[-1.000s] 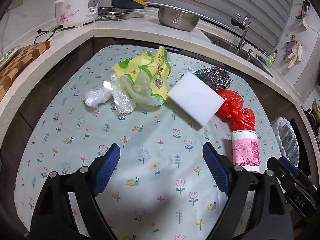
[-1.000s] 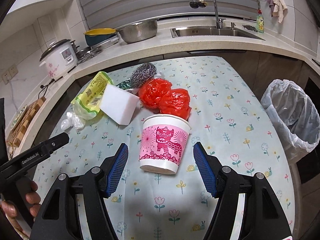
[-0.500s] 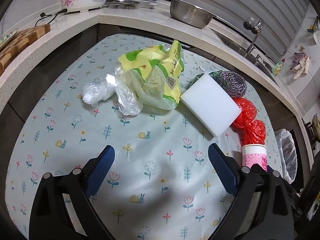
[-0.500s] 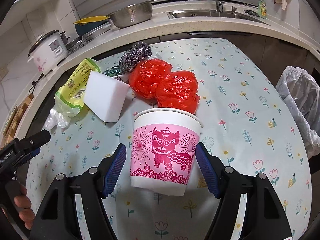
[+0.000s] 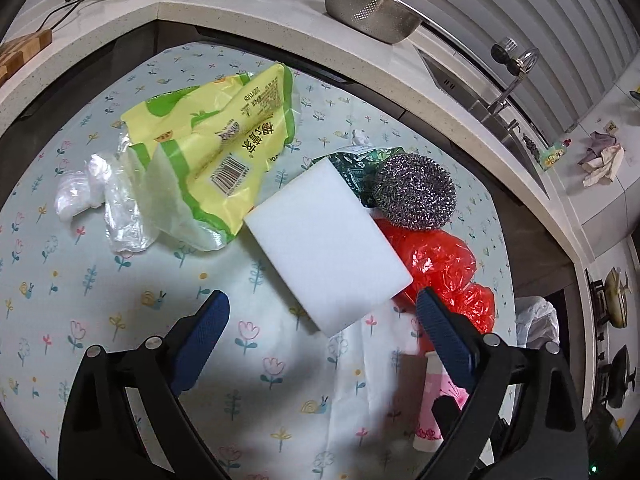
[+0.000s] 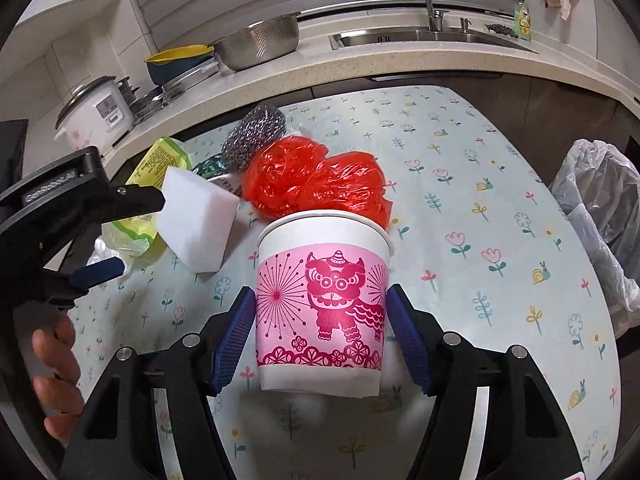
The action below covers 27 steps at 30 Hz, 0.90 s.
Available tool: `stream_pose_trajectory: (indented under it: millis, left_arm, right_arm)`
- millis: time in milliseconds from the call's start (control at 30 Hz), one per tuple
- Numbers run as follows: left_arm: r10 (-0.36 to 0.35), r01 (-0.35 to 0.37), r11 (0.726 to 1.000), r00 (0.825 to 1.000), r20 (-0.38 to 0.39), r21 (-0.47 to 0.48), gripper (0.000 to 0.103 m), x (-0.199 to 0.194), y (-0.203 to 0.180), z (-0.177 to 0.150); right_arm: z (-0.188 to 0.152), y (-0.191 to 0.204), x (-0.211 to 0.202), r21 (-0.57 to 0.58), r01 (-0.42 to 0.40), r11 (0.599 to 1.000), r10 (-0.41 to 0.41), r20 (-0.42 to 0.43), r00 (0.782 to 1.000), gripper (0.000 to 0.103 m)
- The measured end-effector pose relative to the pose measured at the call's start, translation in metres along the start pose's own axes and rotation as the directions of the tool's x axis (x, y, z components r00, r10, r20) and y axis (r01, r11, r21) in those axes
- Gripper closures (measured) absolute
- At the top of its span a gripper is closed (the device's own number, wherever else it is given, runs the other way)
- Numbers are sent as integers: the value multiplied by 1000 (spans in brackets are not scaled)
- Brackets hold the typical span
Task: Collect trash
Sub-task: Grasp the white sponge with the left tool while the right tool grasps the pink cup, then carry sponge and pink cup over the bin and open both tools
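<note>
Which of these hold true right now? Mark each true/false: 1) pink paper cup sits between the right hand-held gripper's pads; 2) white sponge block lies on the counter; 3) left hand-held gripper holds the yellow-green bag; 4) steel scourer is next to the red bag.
1) The pink-printed white paper cup stands between the right hand-held gripper pads, jaws closing. True.
2) False: the white rectangular sponge block lies on the flower-patterned tablecloth.
3) False: the left hand-held gripper is open and empty; the yellow-green plastic bag lies on the cloth.
4) The round steel wire scourer touches the crumpled red plastic bag. True.
</note>
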<state>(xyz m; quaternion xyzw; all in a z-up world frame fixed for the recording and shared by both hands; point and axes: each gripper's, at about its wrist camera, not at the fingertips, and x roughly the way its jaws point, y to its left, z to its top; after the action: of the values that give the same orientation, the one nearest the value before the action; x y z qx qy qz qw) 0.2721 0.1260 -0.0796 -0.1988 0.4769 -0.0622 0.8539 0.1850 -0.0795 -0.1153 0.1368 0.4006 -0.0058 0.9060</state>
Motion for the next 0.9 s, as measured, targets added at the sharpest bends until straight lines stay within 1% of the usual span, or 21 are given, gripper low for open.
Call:
stream_pose_trajectory:
  millis: [133, 333, 467, 500, 567, 767, 900]
  left_arm:
    - [28, -29, 999, 999, -16, -46, 13, 19, -10, 7]
    - [111, -117, 988, 992, -61, -103, 13, 50, -15, 13]
    - [128, -139, 981, 988, -90, -133, 13, 66, -14, 15]
    - [131, -143, 981, 987, -94, -133, 14, 67, -14, 15]
    - [138, -147, 982, 987, -83, -119, 21, 68, -15, 14]
    - [159, -161, 985, 986, -46, -55, 24, 54, -22, 7]
    - [154, -154, 988, 988, -20, -25, 25, 37, -29, -2]
  right_arm:
    - [12, -15, -14, 21, -7, 1000, 6, 44, 999, 39]
    - [34, -30, -25, 26, -23, 999, 20, 94, 995, 39]
    - [44, -36, -23, 19, -30, 999, 27, 104, 994, 39]
    - [46, -37, -22, 17, -31, 999, 29, 104, 994, 39]
    - [47, -38, -19, 14, -35, 999, 33, 103, 994, 39]
    - [46, -39, -18, 17, -46, 999, 44, 105, 993, 39]
    - [44, -41, -25, 24, -55, 998, 52, 116, 992, 39]
